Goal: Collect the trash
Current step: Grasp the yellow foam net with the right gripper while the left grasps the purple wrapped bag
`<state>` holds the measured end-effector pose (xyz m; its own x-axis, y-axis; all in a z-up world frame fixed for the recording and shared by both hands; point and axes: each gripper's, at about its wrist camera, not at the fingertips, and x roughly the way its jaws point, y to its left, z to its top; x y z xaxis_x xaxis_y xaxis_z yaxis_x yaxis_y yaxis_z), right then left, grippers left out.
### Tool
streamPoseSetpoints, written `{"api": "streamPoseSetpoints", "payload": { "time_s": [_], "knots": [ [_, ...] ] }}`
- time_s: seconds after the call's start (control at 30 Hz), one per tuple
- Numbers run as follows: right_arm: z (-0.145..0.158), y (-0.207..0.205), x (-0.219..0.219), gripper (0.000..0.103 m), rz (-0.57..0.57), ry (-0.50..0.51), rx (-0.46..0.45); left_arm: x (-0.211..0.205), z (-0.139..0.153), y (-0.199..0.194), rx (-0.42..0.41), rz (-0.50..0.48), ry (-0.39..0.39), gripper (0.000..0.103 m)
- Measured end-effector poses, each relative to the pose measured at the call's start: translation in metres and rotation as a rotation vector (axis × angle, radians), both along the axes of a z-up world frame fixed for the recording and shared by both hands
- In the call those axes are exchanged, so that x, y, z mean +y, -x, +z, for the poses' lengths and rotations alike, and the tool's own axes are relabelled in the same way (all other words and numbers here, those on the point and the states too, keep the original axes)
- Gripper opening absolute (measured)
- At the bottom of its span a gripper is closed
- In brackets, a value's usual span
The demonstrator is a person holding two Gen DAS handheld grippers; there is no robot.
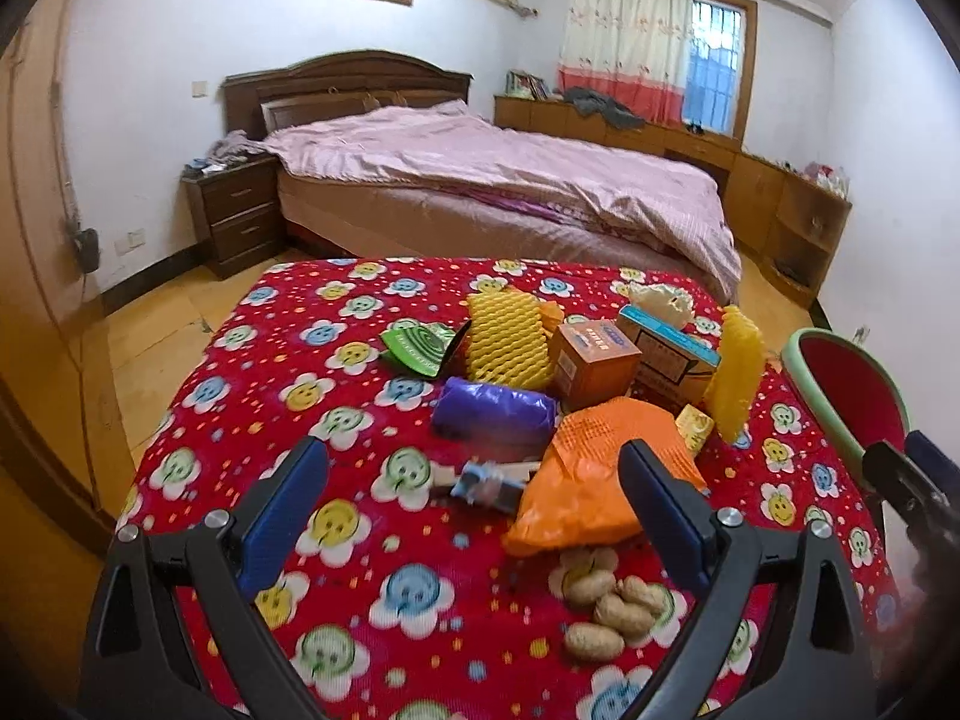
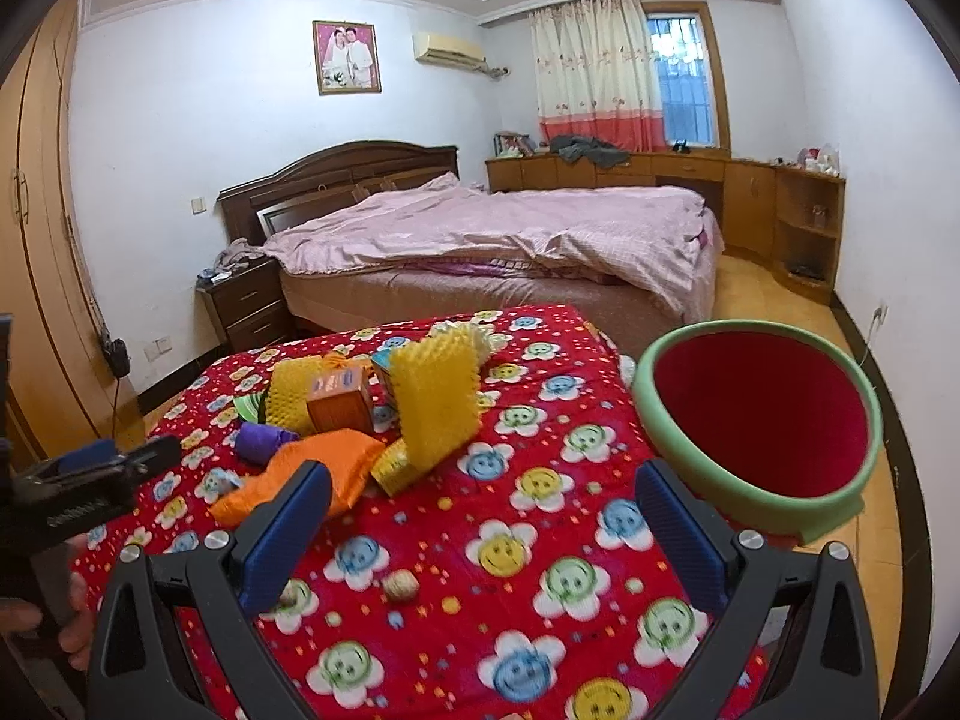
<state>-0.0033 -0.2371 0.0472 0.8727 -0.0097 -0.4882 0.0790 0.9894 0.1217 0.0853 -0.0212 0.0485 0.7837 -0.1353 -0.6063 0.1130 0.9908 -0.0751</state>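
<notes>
While spread over a red flowered cloth (image 1: 270, 372), trash in a loose heap: two yellow foam nets (image 1: 509, 341) (image 1: 737, 373), one orange box (image 1: 594, 363), one blue-edged carton (image 1: 672, 354), one purple roll (image 1: 493, 411), one orange bag (image 1: 594, 480), one green wrapper (image 1: 420, 345), one small yellow packet (image 1: 695, 427), one blurred blue-and-white scrap (image 1: 483, 483), and four peanuts (image 1: 606, 612) in a cluster nearest the camera. Left gripper (image 1: 474, 516) spread wide, blue pads (image 1: 282, 516) well apart, clasping nothing, poised above the cloth with the scrap and bag edge between the fingers. Right gripper (image 2: 483, 531) likewise wide apart and bare, over plain cloth near one lone peanut (image 2: 401, 587). Green-rimmed red basin (image 2: 762, 414) tilted at the cloth's right edge, beside the heap, touching neither claw. Behind: a bed (image 2: 492, 234) under pink covers, dark nightstand (image 2: 246, 300), wooden cabinets (image 2: 750, 192), curtained window (image 2: 600, 66), framed photograph (image 2: 347, 57), white walls.
</notes>
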Motion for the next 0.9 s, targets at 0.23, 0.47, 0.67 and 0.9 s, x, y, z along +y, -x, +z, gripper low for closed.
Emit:
{"api": "streamPoseSetpoints", "payload": {
  "time_s": [0.23, 0.47, 0.67, 0.9],
  "knots": [
    [0.001, -0.034, 0.005, 0.103, 0.016, -0.036, 0.053, -0.01, -0.018, -0.044, 0.079, -0.049, -0.046, 0.097],
    [-0.002, -0.066, 0.018, 0.103, 0.044, -0.022, 0.122, -0.017, -0.039, -0.08, 0.144, -0.09, -0.074, 0.095],
    [-0.012, -0.095, 0.029, 0.1, 0.042, 0.017, 0.168, -0.014, -0.055, -0.1, 0.206, -0.11, -0.067, 0.089],
    [-0.028, -0.116, 0.027, 0.058, 0.007, -0.019, 0.219, -0.013, -0.067, -0.107, 0.25, -0.156, -0.015, 0.075]
  ]
}}
